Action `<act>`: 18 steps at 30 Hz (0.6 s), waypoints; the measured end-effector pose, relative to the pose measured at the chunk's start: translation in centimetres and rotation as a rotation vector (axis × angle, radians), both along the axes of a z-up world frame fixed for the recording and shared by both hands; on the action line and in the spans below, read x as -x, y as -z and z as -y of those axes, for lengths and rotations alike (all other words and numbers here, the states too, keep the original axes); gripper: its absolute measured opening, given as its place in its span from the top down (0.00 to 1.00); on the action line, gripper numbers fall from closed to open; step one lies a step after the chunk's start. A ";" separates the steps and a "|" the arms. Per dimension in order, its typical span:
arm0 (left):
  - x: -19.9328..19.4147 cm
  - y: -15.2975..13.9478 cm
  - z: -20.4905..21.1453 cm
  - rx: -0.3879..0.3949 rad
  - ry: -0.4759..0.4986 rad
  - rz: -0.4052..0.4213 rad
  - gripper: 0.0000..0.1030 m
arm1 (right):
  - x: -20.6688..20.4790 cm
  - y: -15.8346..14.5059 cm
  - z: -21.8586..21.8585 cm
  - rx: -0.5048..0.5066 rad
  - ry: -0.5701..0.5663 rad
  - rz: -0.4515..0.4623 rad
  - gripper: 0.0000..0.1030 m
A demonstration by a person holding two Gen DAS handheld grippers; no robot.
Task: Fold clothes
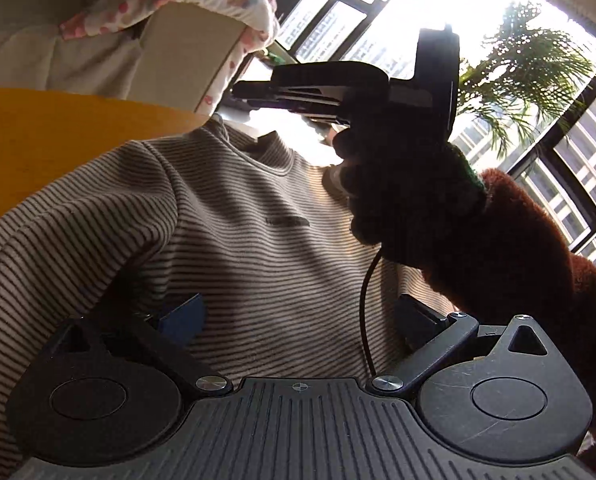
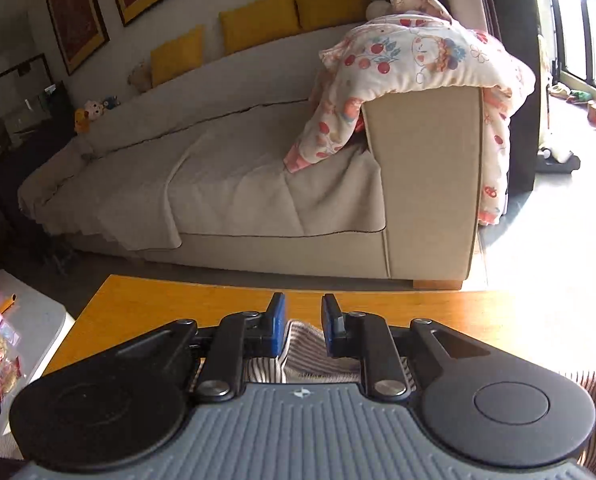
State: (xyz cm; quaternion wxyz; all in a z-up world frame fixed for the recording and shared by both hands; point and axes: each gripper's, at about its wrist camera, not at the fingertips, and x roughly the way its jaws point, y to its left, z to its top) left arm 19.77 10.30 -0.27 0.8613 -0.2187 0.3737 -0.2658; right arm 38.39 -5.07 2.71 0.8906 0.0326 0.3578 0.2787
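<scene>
Looking down your left gripper (image 1: 300, 308): jaws wide apart, nothing clamped. The striped sweater (image 1: 237, 208) lies front-up between and beyond the fingers, and a fold of it covers part of the blue pad (image 1: 183, 320) on the picture's left. A thin black cable (image 1: 365, 300) hangs in front of the cloth near the other finger. The sweater rests on the orange wooden table (image 1: 37, 140), collar at the far end, with one shoulder draped toward the camera. Above the collar your right hand (image 1: 398, 184), in a dark glove with a brown fuzzy sleeve (image 1: 538, 248), holds the other tool. Seen through its own camera, the right gripper (image 2: 304, 312) has its blue pads close together with a ridge of striped cloth standing in the narrow gap. It looks pinched, though the low angle hides the contact itself. Past the table edge stands a beige sofa (image 2: 257, 184) with a throw over its seat. A cherry-print quilt (image 2: 418, 56) is draped over the sofa's near arm. Yellow cushions (image 2: 257, 28) line the sofa back, and soft toys (image 2: 93, 110) sit at its far end. Framed pictures (image 2: 73, 12) hang on the wall behind. In the left view's distance are a bright window (image 1: 578, 152) and a palm (image 1: 530, 64).
</scene>
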 end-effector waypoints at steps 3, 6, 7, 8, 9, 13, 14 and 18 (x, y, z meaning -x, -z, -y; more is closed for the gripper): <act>-0.8 -0.1 -0.5 -0.021 -0.043 0.019 0.00 | 1.3 0.7 0.4 0.073 -0.032 -0.016 0.77; -1.7 0.4 -1.4 -0.068 -0.107 -0.022 0.00 | 2.5 0.9 0.9 0.206 0.019 0.046 0.77; -1.8 0.5 -1.7 -0.077 -0.120 -0.029 0.00 | 2.9 1.0 1.0 0.250 0.037 0.067 0.77; -1.6 0.3 -1.8 -0.091 -0.125 -0.025 0.00 | 3.4 0.8 1.4 0.285 0.048 0.090 0.77; -1.4 0.0 -1.8 -0.107 -0.127 -0.018 0.00 | 4.7 -0.4 2.7 0.289 0.042 0.122 0.77; -0.7 -0.7 -1.5 -0.141 -0.130 -0.005 0.00 | 9.7 -5.1 7.9 0.306 0.014 0.244 0.54; -0.6 -0.8 -1.4 -0.140 -0.129 -0.008 0.00 | 11.6 -5.6 8.9 0.325 -0.003 0.254 0.46; -0.1 -0.9 -0.7 -0.126 -0.125 -0.026 0.00 | 18.8 -6.1 11.2 0.399 -0.096 0.266 0.36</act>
